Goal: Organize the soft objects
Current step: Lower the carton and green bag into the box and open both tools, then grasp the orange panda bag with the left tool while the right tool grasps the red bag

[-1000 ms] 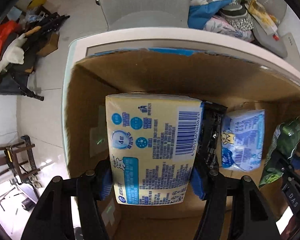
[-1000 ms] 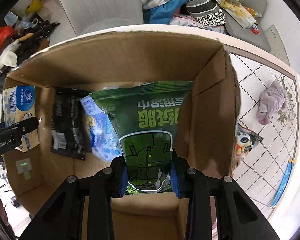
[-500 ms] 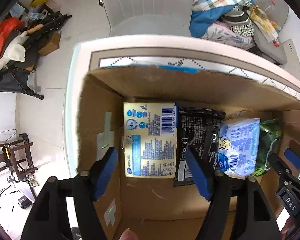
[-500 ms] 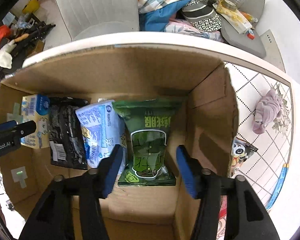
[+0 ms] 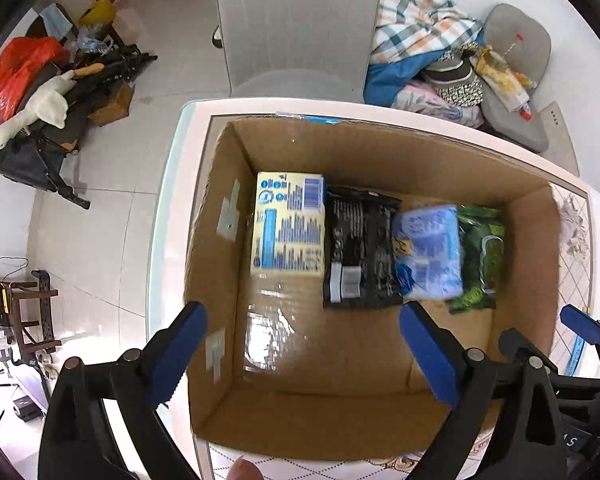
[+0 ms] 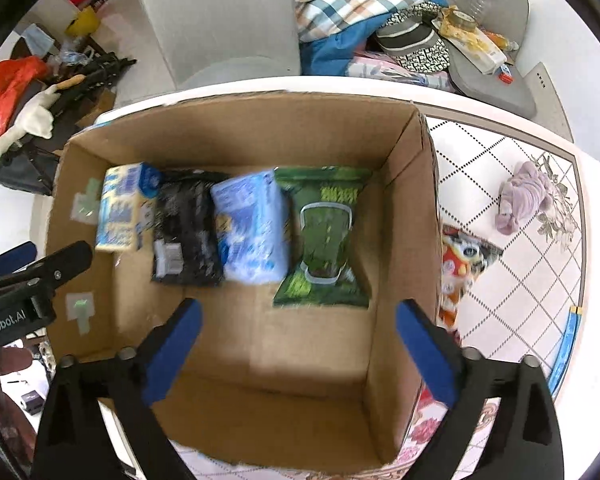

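Note:
An open cardboard box (image 5: pixel 380 416) (image 6: pixel 400 208) stands on the table. Along its far floor lie a yellow tissue pack (image 5: pixel 288 232) (image 6: pixel 120 208), a black packet (image 5: pixel 360 248) (image 6: pixel 188 228), a light blue packet (image 5: pixel 428 252) (image 6: pixel 254 228) and a green wipes pack (image 5: pixel 482 256) (image 6: pixel 326 240), side by side. My left gripper (image 5: pixel 304 352) is open and empty above the box's near left. My right gripper (image 6: pixel 298 348) is open and empty above the box's near right.
A purple plush (image 6: pixel 524 196) and a red-and-white plush (image 6: pixel 460 264) lie on the patterned table (image 6: pixel 512 280) right of the box. A grey chair (image 5: pixel 296 28) and a pile of clothes (image 5: pixel 420 52) stand behind the table. Clutter lies on the floor at left.
Both grippers let go of their packs, the left the yellow tissue pack and the right the green wipes pack, opened, and rose back out of the box. The packs now lie on the box floor.

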`<action>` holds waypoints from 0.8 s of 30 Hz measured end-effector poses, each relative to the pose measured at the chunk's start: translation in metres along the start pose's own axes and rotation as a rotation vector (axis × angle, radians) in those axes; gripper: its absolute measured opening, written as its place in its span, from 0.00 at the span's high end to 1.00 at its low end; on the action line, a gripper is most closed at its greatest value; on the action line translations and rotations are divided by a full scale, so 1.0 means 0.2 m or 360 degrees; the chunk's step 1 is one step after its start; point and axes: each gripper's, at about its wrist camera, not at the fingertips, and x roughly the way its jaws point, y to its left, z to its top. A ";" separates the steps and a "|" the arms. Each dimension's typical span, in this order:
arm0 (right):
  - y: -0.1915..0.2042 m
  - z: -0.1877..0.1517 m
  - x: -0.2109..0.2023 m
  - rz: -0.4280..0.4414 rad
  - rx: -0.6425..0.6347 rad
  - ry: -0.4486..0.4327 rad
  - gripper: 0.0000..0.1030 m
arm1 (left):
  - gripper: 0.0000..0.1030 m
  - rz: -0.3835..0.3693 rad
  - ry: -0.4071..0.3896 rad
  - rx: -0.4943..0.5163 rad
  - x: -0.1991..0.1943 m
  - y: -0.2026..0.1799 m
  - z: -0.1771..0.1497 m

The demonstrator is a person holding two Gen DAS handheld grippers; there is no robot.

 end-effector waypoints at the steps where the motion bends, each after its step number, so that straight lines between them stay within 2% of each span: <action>1: 0.00 -0.02 -0.02 -0.0006 -0.0004 -0.0014 0.01 | 0.04 0.0018 -0.0022 0.0005 -0.03 -0.02 -0.02; 9: -0.02 -0.20 -0.28 0.0039 0.0001 -0.0154 0.00 | 0.04 0.0077 -0.0232 0.0010 -0.34 -0.06 -0.25; 17: -0.04 -0.40 -0.59 0.0116 -0.0012 -0.0283 0.00 | 0.04 0.0034 -0.0344 0.0030 -0.60 -0.11 -0.40; 21: -0.04 -0.47 -0.68 0.0180 -0.0014 -0.0306 0.00 | 0.04 0.0016 -0.0385 0.0015 -0.68 -0.13 -0.45; 24: -0.13 -0.53 -0.71 0.0226 0.0027 -0.0310 0.00 | 0.04 0.0147 -0.0407 0.0044 -0.71 -0.20 -0.49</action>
